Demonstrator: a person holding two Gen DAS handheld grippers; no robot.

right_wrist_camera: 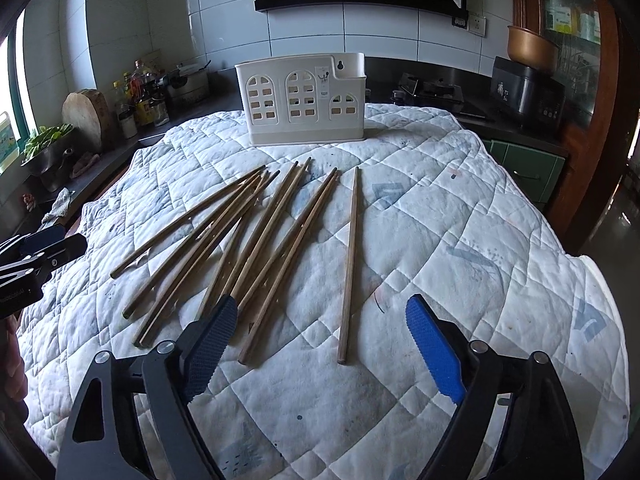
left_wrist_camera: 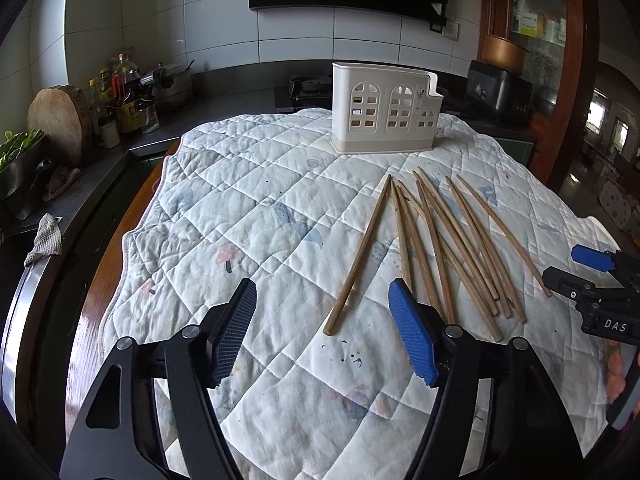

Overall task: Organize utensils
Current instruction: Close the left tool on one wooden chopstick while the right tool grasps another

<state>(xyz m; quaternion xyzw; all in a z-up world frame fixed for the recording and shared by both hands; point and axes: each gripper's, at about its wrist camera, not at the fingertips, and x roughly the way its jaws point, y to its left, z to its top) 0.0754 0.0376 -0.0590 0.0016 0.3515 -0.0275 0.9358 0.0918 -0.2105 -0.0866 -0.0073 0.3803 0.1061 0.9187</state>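
Several wooden chopsticks (left_wrist_camera: 444, 240) lie fanned on a quilted white cloth (left_wrist_camera: 240, 208); they also show in the right wrist view (right_wrist_camera: 256, 236). A white utensil holder (left_wrist_camera: 386, 109) with arched cut-outs stands upright at the cloth's far side, also in the right wrist view (right_wrist_camera: 302, 98). My left gripper (left_wrist_camera: 322, 300) is open and empty, low over the cloth, left of the bundle's near ends. My right gripper (right_wrist_camera: 320, 320) is open and empty, over the near ends; a lone chopstick (right_wrist_camera: 350, 264) lies between its fingers. The right gripper appears at the left view's right edge (left_wrist_camera: 576, 266).
A dark kitchen counter (left_wrist_camera: 224, 104) runs behind and left of the table, with bottles (left_wrist_camera: 124, 96), a round wooden board (left_wrist_camera: 60, 120), a pot of greens (left_wrist_camera: 20, 160) and a rice cooker (right_wrist_camera: 528, 92). The cloth's edge drops off at right (right_wrist_camera: 600, 280).
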